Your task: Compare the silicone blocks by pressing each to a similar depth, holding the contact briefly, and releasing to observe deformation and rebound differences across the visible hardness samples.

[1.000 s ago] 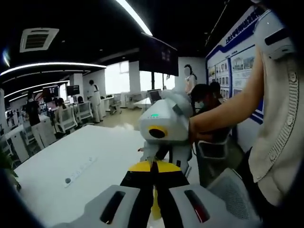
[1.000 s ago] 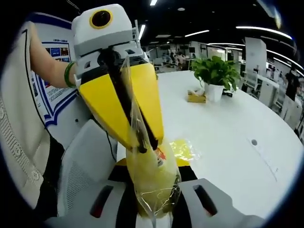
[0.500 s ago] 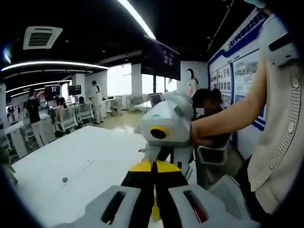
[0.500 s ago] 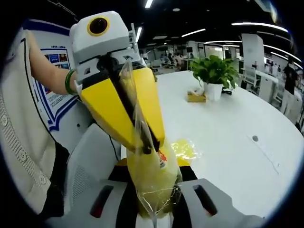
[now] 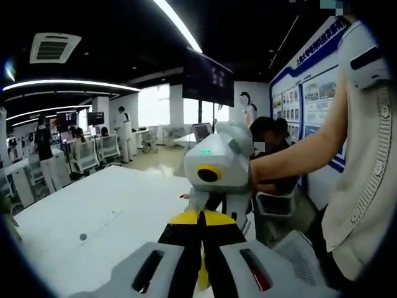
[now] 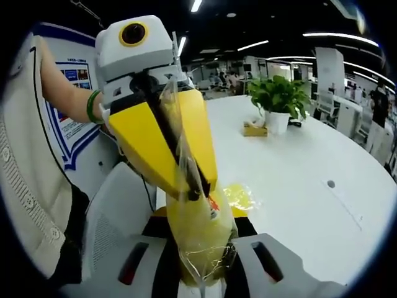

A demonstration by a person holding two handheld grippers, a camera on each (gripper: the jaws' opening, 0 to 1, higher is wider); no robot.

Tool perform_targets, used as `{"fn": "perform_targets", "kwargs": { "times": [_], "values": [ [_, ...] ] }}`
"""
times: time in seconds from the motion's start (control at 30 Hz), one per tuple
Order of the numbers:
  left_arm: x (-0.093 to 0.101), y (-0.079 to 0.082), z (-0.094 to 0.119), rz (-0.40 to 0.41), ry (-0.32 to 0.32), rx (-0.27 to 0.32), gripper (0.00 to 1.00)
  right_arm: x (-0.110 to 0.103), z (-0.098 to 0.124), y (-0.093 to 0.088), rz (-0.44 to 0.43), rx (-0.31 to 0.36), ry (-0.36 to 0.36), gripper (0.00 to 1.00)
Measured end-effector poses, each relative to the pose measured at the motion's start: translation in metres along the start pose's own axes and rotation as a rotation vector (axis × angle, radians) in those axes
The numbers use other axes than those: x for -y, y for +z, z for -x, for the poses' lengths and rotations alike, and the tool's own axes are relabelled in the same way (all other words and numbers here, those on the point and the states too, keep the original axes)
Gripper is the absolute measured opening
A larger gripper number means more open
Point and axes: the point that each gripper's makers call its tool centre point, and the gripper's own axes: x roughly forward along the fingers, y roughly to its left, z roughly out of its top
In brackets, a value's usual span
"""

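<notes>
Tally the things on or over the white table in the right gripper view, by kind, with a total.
Clear plastic bags holding yellow material: 2, one pinched between both grippers, one lying on the white table
Green potted plant in a white pot: 1
Small yellow box beside the plant: 1
Total: 4

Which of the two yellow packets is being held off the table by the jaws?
The bagged yellow block pinched by both grippers; the other yellow packet lies flat on the white table.

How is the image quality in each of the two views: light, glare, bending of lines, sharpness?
Left gripper view: strong fisheye bending, bright ceiling light strips against a dark ceiling, washed-out white table. Right gripper view: sharper; the clear plastic bag glints between both grippers, and the potted plant stays crisp.
</notes>
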Motion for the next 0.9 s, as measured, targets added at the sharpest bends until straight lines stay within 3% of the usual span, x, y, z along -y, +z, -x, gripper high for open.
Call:
{"fn": "perform_targets", "kwargs": {
  "times": [0.53,0.67,0.73,0.9],
  "values": [
    [0.0002,0.0002,0.0004,-0.010,0.016,-0.008,0.00,-0.0002,0.0001,0.0010,0.004,0.011,0.003,0.13],
    [-0.0004,0.0010,0.0008,0.017,0.027,-0.009,0.00,0.0017,0.0007,0.0018,0.013,0.011,-0.007,0.15],
    [-0.0028,0.0007,0.0010,0.107,0.042,-0.014,0.00,-0.0010,0.0009,0.0002,-0.034,-0.005,0.010,0.15],
    [-0.0019,0.0034,0.0004,0.080,0.049,-0.006,0.00,0.0024,0.0033,0.0019,-0.011,-0.007,-0.014,0.17]
  ]
}}
